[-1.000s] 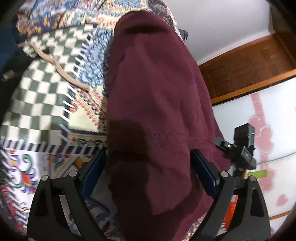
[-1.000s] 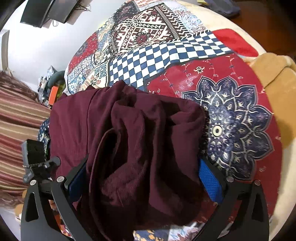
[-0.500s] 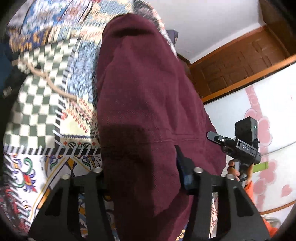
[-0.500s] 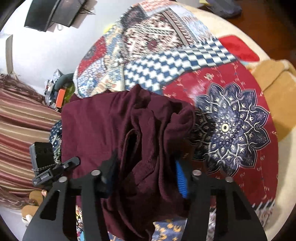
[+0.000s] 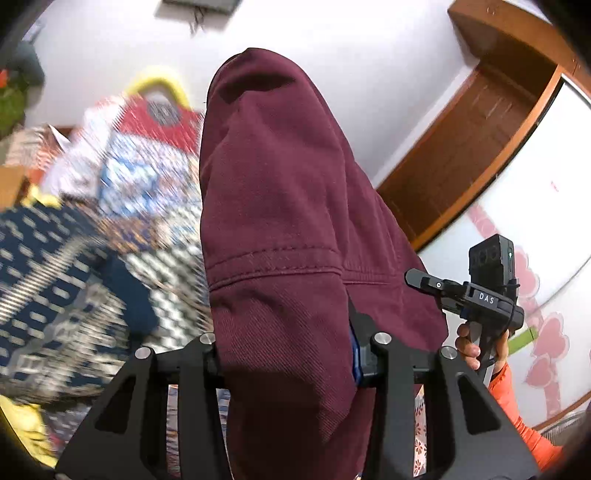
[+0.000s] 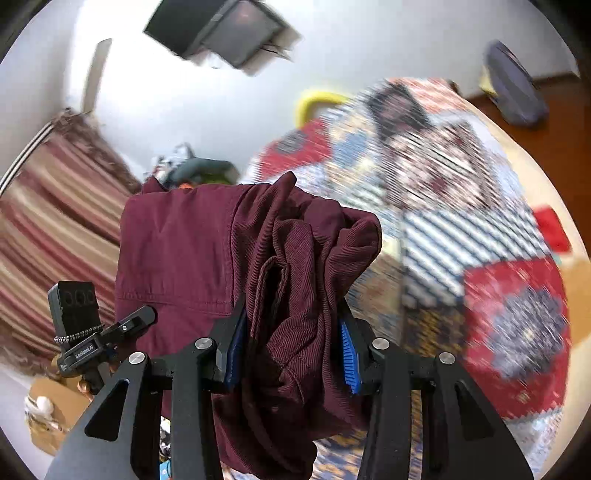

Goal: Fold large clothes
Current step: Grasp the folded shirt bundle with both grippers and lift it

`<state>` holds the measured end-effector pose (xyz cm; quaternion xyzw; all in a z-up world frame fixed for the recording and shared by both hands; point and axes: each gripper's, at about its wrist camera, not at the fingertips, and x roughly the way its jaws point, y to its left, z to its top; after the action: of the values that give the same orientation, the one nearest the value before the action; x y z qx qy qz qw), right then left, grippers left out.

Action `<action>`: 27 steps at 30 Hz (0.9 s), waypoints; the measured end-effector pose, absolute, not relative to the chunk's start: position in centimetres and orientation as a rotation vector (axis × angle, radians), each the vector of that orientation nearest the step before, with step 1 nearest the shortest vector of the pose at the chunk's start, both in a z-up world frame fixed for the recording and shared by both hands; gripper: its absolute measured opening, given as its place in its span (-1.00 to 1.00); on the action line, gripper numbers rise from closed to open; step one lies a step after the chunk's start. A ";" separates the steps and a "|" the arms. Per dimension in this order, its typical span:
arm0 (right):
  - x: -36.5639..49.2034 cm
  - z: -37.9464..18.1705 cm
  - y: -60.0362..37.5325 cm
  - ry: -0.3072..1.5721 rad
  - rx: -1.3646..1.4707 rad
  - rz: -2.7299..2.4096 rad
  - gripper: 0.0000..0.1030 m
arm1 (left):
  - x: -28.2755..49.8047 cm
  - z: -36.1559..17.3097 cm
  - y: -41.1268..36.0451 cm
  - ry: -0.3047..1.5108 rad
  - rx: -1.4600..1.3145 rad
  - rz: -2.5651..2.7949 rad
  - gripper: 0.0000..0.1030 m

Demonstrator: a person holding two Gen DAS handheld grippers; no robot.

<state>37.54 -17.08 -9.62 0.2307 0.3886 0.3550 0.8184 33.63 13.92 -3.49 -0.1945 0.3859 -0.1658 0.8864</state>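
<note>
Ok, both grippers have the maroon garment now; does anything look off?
Yes: the right gripper pinches a bunched, twisted wad of the maroon garment, not a flat edge. The left gripper grips a smooth hemmed section. Nothing looks torn.

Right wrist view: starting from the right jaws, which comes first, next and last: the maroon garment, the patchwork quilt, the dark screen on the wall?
1. Maroon garment: clamped in the right gripper jaws, at centre.
2. Patchwork quilt: on the bed beyond, to the right.
3. Dark screen: high on the far white wall, upper left.
</note>
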 end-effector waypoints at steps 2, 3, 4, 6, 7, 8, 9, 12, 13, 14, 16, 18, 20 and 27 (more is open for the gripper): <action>37.5 -8.0 -14.7 0.802 0.476 0.786 -0.24 | 32.7 -1.4 16.4 0.769 -0.402 -0.315 -0.19; 37.5 -7.3 -13.3 0.792 0.467 0.801 -0.24 | 32.4 -0.7 17.4 0.759 -0.399 -0.301 -0.19; 37.7 -6.9 -11.9 0.785 0.462 0.815 -0.24 | 31.9 0.2 19.1 0.744 -0.401 -0.280 -0.19; 38.1 -6.4 -9.6 0.780 0.460 0.844 -0.23 | 31.1 1.2 21.5 0.731 -0.408 -0.248 -0.19; 38.5 -6.3 -8.0 0.781 0.460 0.859 -0.23 | 30.9 1.4 22.7 0.729 -0.413 -0.232 -0.19; 38.8 -6.0 -6.5 0.784 0.460 0.870 -0.23 | 30.8 1.4 23.9 0.728 -0.416 -0.218 -0.19; 39.0 -5.9 -5.4 0.788 0.459 0.879 -0.23 | 30.7 1.4 25.3 0.729 -0.420 -0.200 -0.19; 39.8 -6.1 -1.3 0.825 0.461 0.907 -0.23 | 30.5 0.5 28.8 0.743 -0.443 -0.149 -0.19; 39.9 -6.3 -0.3 0.839 0.459 0.914 -0.23 | 30.6 -0.1 29.9 0.751 -0.455 -0.134 -0.19; 40.4 -6.9 1.5 0.861 0.453 0.919 -0.23 | 30.6 -1.0 31.5 0.765 -0.477 -0.116 -0.19; 41.0 -7.7 3.6 0.895 0.443 0.923 -0.23 | 30.7 -2.6 33.5 0.790 -0.508 -0.097 -0.19; 41.9 -9.2 6.2 0.947 0.434 0.927 -0.23 | 31.1 -5.4 36.2 0.827 -0.546 -0.067 -0.18; 42.8 -10.7 8.4 0.990 0.418 0.912 -0.23 | 31.6 -8.0 38.2 0.865 -0.575 -0.041 -0.17; 44.3 -14.1 12.9 1.009 0.296 0.809 0.08 | 32.2 -13.7 43.0 0.871 -0.633 0.006 0.09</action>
<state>44.30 12.90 -14.09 0.1375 0.4683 0.3755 0.7879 32.15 43.04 -13.67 -0.3013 0.4148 0.0028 0.8586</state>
